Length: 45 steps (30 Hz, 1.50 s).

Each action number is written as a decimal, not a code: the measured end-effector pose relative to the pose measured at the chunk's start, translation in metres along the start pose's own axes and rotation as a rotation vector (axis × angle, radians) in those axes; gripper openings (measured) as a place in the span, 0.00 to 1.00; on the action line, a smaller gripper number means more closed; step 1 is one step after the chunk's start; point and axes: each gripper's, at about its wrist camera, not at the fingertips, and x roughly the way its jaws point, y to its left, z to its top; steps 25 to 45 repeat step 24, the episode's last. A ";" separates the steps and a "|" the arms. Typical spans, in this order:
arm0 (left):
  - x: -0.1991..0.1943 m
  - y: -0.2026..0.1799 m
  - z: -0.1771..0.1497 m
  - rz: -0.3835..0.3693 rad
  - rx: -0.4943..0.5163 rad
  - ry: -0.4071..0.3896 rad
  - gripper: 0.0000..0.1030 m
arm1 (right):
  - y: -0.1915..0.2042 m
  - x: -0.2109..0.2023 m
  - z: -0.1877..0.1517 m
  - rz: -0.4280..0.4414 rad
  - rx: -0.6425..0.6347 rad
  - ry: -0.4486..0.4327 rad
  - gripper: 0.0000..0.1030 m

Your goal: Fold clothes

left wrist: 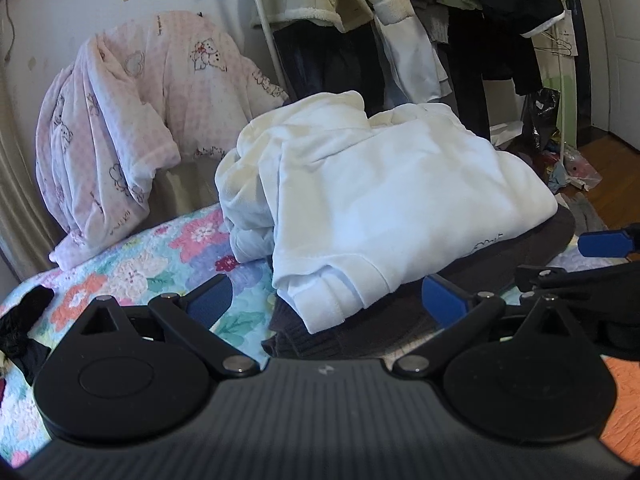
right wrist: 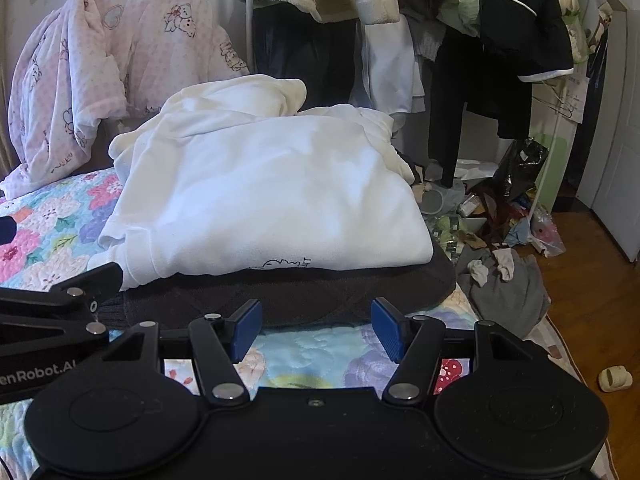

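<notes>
A folded white sweatshirt lies on top of a dark grey folded garment on the flowered quilt. My left gripper is open, with its blue pads wide apart on either side of the sweatshirt's near cuff and not pressing on it. My right gripper is open over the quilt, just in front of the dark garment's edge, with nothing between its pads. In each wrist view a finger of the other gripper shows at the side.
A pink bear-print blanket is heaped at the back left. Coats hang on a rack behind the bed. Loose clothes and litter cover the wooden floor to the right. A small black garment lies on the quilt's left.
</notes>
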 end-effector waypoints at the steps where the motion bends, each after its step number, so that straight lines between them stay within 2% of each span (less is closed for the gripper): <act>1: 0.000 0.000 0.000 0.003 0.003 0.000 1.00 | 0.000 0.000 0.000 0.000 -0.001 0.002 0.64; 22: 0.003 -0.004 0.002 -0.028 -0.007 0.033 1.00 | -0.006 0.008 -0.003 0.001 0.028 0.022 0.64; 45: 0.003 -0.003 0.003 -0.029 -0.006 0.035 1.00 | -0.006 0.007 -0.003 0.002 0.028 0.023 0.64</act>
